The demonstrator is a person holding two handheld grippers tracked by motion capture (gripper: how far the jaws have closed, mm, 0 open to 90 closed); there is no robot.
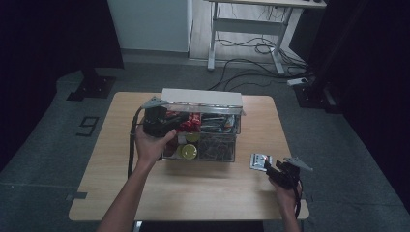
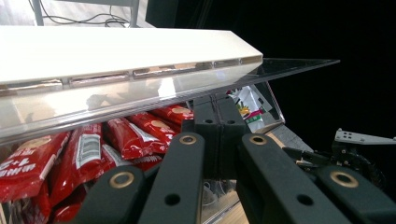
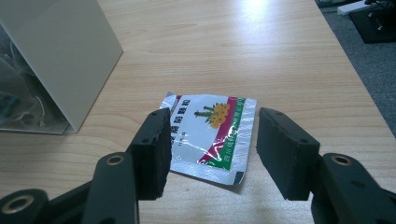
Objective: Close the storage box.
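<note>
You are at the pick-up step. The sachet (image 3: 208,136) lies flat on the table (image 1: 193,188), to the right of the box (image 1: 203,133) and apart from it. Your right gripper (image 3: 211,150) hovers over the sachet's near edge with its jaws spread; the sachet shows in the gap, and neither pad presses on it.

Your left gripper (image 2: 217,122) sits at the box's left end with its jaws pressed together, and nothing can be seen between them. The tips rest close under the clear lid (image 2: 140,95), which stands tilted open. Judged from this, the left gripper is propping the lid while the right fetches the sachet.

For the next move:
1. Lower the right gripper until the pads bracket the sachet's edge. The sachet is thin and lies flat, so expect to angle one pad under the foil or pinch a raised corner.
2. Close until the foil is held.
3. Keep the lid steady; the box is likely where the sachet goes, among the red packets (image 2: 130,137).

Limits of view:
- Whether the left tips actually touch the lid cannot be told.
- In the high view your left hand (image 1: 152,142) covers part of the box's left side.
- The box's contents are small and dim there; the yellow round item (image 1: 189,151) cannot be identified.
- The sachet's print is too small to read.
</note>
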